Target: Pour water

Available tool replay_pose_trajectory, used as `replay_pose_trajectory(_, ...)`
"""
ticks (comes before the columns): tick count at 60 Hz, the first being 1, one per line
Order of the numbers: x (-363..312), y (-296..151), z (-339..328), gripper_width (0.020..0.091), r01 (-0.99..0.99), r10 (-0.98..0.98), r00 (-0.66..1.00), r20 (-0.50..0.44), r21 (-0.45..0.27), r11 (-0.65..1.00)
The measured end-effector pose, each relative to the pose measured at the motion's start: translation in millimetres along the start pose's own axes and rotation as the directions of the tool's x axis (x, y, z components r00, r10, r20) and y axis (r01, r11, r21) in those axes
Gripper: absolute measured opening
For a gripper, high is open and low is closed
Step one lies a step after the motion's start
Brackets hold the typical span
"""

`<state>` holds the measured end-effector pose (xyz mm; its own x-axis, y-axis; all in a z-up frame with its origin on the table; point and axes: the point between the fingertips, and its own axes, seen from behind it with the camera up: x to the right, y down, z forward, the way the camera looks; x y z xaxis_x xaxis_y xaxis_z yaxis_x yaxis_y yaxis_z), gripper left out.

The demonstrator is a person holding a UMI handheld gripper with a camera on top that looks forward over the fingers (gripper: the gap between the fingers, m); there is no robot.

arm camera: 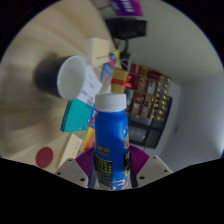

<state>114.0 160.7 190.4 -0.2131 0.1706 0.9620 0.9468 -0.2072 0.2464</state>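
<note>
A: Where is the bottle [110, 140] placed against the gripper [112, 172]?

B: It is seen upright between the two fingers, blue-labelled body low, white cap at 12 o'clock. Purple pads [140, 160] are noted against its sides at 3 and 9 o'clock. The bottle is held clamped; no gap is seen at either side.

A: And the cup?

B: A white cup [68, 75] with a dark interior is recorded beyond the fingers at about 10 o'clock from the cap, lying tilted, mouth turned toward 9 o'clock, on the pale wooden table [30, 60]. A teal box [76, 116] is logged just beside the bottle at 9 o'clock.

A: Pose of the hand?

B: The hand is not seen. The view is rolled: the table edge is seen slanted, and shelved goods [150, 95] are noted at 2 o'clock.
</note>
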Motion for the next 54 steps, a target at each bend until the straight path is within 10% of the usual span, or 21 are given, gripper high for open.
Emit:
replay_pose_trajectory(26,-1.6,-26.8,15.8,0.0493,0.422,-0.422,0.907,-0.022,0.043,0.906)
replay_pose_trajectory(40,41.4,5.5,19.6,0.0489,-0.230,0.231,0.972,-0.037,0.030,0.973)
replay_pose_trajectory(48,44.3,37.5,10.2,0.0487,-0.947,0.945,0.320,0.066,-0.003,0.321)
replay_pose_trajectory(54,20.1,66.4,-0.8,0.0489,-0.972,0.969,-0.236,0.074,-0.029,-0.235)
